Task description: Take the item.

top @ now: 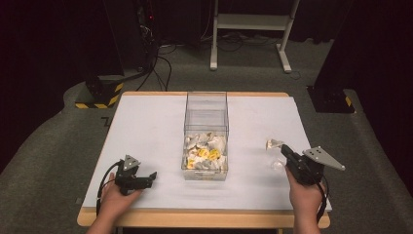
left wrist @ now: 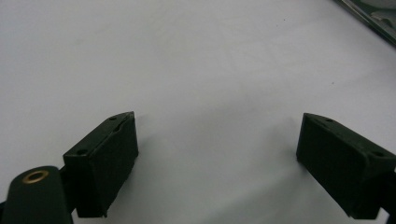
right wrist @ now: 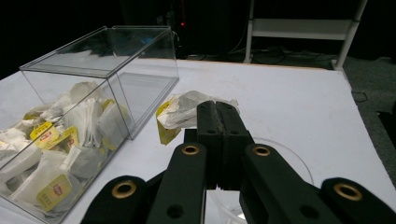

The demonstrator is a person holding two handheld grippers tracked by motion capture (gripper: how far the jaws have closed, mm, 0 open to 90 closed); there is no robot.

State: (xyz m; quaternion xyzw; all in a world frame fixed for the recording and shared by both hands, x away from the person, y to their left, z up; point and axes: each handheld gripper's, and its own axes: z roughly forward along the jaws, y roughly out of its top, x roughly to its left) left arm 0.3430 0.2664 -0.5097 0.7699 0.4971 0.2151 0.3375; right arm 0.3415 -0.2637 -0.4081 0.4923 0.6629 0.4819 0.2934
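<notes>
Tea bag pinched in right gripper, above a clear dish.

Jaws closed tight on the bag, held off the white table, right of clear box of tea bags. Left gripper spread wide, gripping nothing, low over bare tabletop left of the box.

The glass bowl lies mostly hidden behind the right gripper, whose fingers cover the tea bag's edge.

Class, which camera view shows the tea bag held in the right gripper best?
The right gripper view: the tea bag sits close, pinched in the right gripper, yellow tag visible. The high view shows it small and pale.
</notes>
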